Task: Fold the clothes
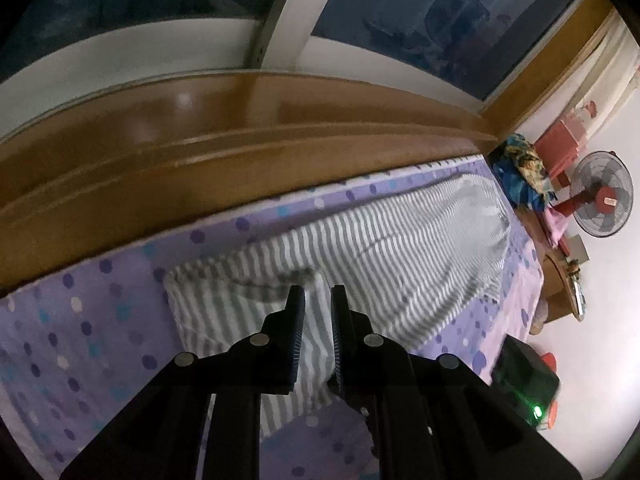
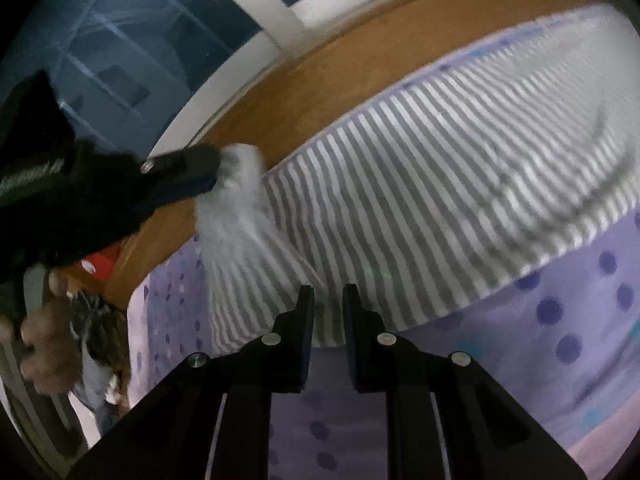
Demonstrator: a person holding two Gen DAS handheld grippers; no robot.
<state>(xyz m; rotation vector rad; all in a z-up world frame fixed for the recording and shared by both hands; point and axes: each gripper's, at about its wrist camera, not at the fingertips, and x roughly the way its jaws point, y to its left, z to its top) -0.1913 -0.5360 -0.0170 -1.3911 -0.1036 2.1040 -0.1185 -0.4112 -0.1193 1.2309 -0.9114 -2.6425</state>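
Note:
A grey-and-white striped garment [image 1: 360,248] lies spread on a purple polka-dot bedsheet [image 1: 80,320]. My left gripper [image 1: 318,300] is shut on a corner of the garment and lifts it off the sheet; cloth hangs between its fingers. In the right wrist view the left gripper [image 2: 216,172] shows at the left, with the bunched striped cloth [image 2: 240,184] in its tips. My right gripper [image 2: 328,300] is shut on the near edge of the striped garment [image 2: 420,184], with cloth between its fingers.
A wooden headboard ledge [image 1: 200,140] runs along the far side of the bed, below a dark window [image 1: 440,20]. A standing fan [image 1: 600,196], a pile of colourful cloth [image 1: 520,164] and red items stand beyond the bed's right end. The person's hand [image 2: 40,340] holds the left gripper's handle.

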